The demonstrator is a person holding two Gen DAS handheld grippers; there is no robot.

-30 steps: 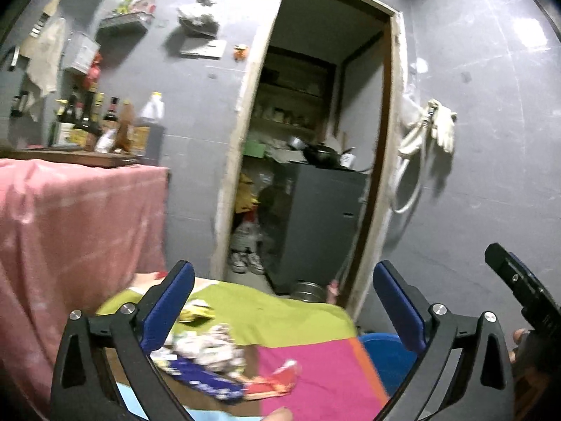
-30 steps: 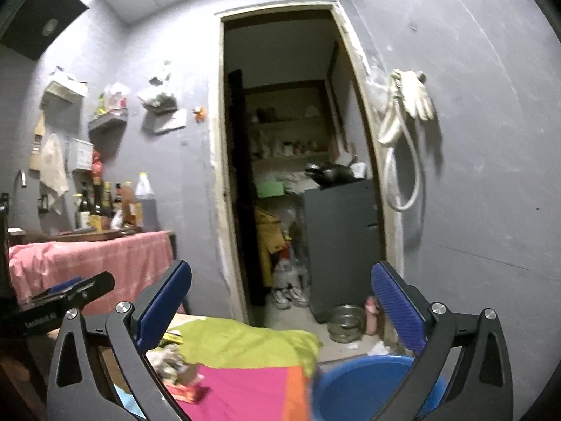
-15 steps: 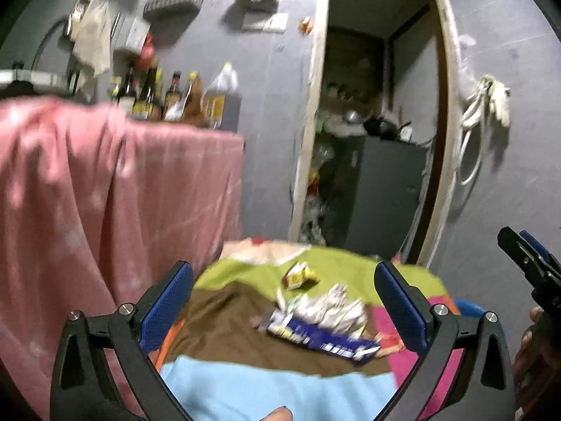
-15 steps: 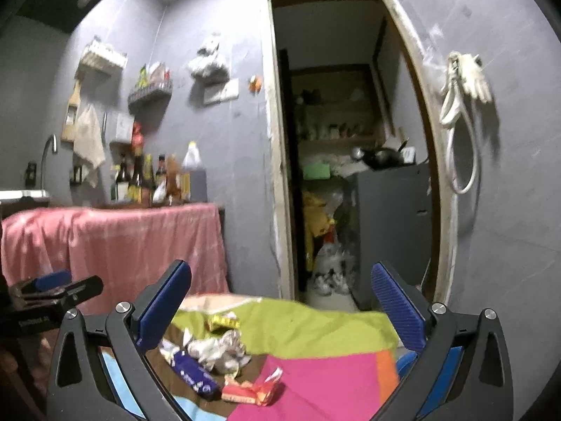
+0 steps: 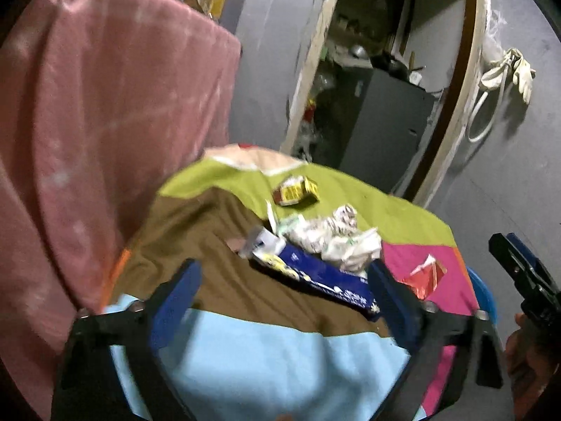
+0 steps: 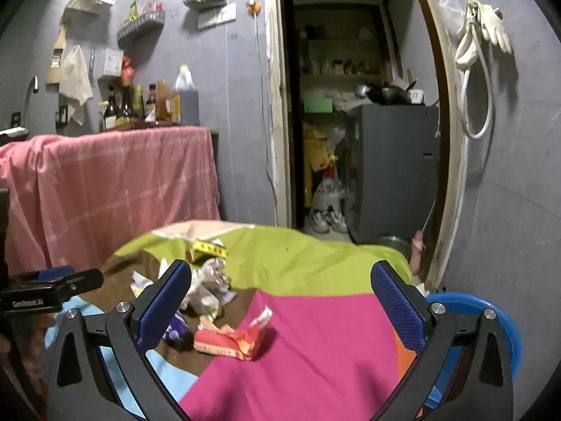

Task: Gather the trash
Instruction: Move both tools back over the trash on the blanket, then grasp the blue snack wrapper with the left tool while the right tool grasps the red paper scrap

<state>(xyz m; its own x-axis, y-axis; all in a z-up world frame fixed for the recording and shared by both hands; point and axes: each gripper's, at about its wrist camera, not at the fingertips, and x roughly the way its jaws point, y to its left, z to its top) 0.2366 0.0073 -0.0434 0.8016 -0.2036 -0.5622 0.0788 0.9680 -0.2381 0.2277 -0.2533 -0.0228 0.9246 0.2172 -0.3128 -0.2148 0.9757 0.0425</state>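
Trash lies on a table with a patchwork cloth: a dark blue wrapper, crumpled white paper, a small yellow carton and a red wrapper. My left gripper is open above the near side of the table, just short of the blue wrapper. My right gripper is open, with the red wrapper between its fingers' lines and below them. The white paper and yellow carton lie beyond.
A blue bin stands at the table's right side. A counter draped in pink cloth with bottles stands to the left. An open doorway with a grey cabinet is behind the table.
Both grippers have tilted down and moved closer to the table, so the trash now lies larger and nearer between the fingers. Both stay open.
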